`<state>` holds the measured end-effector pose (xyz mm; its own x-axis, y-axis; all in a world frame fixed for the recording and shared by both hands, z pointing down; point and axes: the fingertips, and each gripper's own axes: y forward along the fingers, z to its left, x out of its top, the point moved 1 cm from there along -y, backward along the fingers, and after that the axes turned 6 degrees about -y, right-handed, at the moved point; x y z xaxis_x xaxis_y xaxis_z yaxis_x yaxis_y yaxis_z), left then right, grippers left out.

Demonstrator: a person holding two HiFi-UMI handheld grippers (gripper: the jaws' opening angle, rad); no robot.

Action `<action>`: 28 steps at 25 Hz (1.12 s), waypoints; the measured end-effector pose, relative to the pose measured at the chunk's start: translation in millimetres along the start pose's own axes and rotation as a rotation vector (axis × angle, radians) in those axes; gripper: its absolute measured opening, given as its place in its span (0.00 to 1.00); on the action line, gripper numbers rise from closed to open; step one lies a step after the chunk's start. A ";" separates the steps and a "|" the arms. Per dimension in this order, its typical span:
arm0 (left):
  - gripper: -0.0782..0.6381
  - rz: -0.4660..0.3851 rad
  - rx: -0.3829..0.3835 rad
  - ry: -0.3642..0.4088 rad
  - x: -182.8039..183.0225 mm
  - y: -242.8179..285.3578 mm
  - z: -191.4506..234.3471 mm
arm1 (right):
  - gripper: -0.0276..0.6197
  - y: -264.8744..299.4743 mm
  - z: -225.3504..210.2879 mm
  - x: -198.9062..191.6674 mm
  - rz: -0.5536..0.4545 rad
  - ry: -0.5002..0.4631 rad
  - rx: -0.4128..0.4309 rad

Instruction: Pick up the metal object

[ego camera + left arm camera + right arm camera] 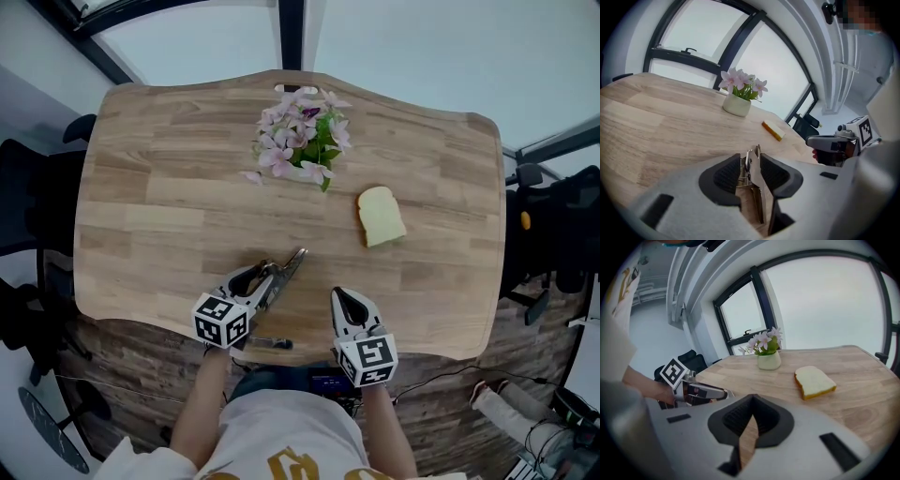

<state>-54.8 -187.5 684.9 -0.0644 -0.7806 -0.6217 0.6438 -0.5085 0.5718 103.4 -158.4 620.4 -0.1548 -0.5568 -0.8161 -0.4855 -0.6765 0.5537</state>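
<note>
A white pot [736, 105] at 12 o'clock on the table [169, 216] holds pink flowers [300, 136]. Bread [380, 217] lies at 2 o'clock. The metal object [289, 265] sits near the 6 o'clock edge, its long axis running out of the left gripper [265, 277] toward 1 o'clock. That gripper's pads press against both sides of it. The right gripper [342, 298], at 5 o'clock, has its jaws together and empty.

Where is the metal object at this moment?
The metal object stands between the left gripper's jaws, near the table's front edge, left of centre in the head view.
</note>
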 end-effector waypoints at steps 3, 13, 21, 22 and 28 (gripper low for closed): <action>0.23 0.013 -0.010 -0.004 -2.8 2.4 -1.0 | 0.06 1.0 -4.3 2.1 0.001 -0.003 -0.001; 0.20 0.060 -0.039 -0.042 -9.3 9.7 -2.3 | 0.06 -0.8 -16.8 3.9 0.005 0.012 -0.025; 0.14 0.027 -0.113 -0.161 -0.7 6.4 -10.3 | 0.06 -1.3 -13.8 13.8 -0.008 0.013 -0.021; 0.14 0.018 -0.101 -0.144 1.8 5.7 -10.7 | 0.06 -1.9 -13.9 15.5 -0.011 0.011 -0.021; 0.14 0.029 -0.054 -0.066 7.7 3.1 -10.9 | 0.06 -6.8 -10.4 24.1 -0.024 -0.015 -0.030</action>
<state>-45.1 -191.1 676.0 -0.0941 -0.8180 -0.5675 0.6863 -0.4662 0.5582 111.8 -172.3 598.7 -0.1565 -0.5334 -0.8312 -0.4629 -0.7039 0.5388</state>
